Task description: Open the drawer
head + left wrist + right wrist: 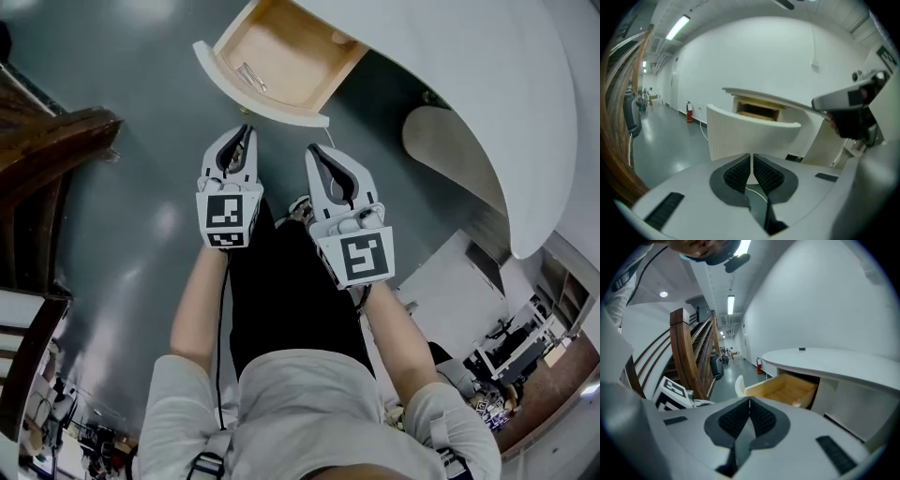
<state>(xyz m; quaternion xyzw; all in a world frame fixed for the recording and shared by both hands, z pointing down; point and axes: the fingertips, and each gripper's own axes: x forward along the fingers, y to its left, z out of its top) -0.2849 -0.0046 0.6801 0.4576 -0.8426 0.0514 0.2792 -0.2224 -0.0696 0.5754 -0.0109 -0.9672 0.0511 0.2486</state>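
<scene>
While I am standing over the grey glossy floor (131, 216), I am holding both tongs out ahead of me at about waist level, side by side and just apart, both tipping a little downward. My left gripper (246, 133) is pointing at the white curved front of the pale wooden drawer (258, 97), short of it and not touching it. Its jaws are standing all but together, only a hairline slit showing between the ribbed black pads (736, 174), and nothing is sitting between them. My right gripper (313, 150) is hanging beside it, angled slightly inward. Its jaws are closed tip to tip and gripping nothing.

The drawer is standing pulled well out from under the white rounded desk top (450, 84), its open box showing from above. From the right gripper's own view, the drawer's wooden inside (783, 390) is lying ahead and to the right. My bare forearms (202, 300) are reaching forward, elbows bent close to my body.
</scene>
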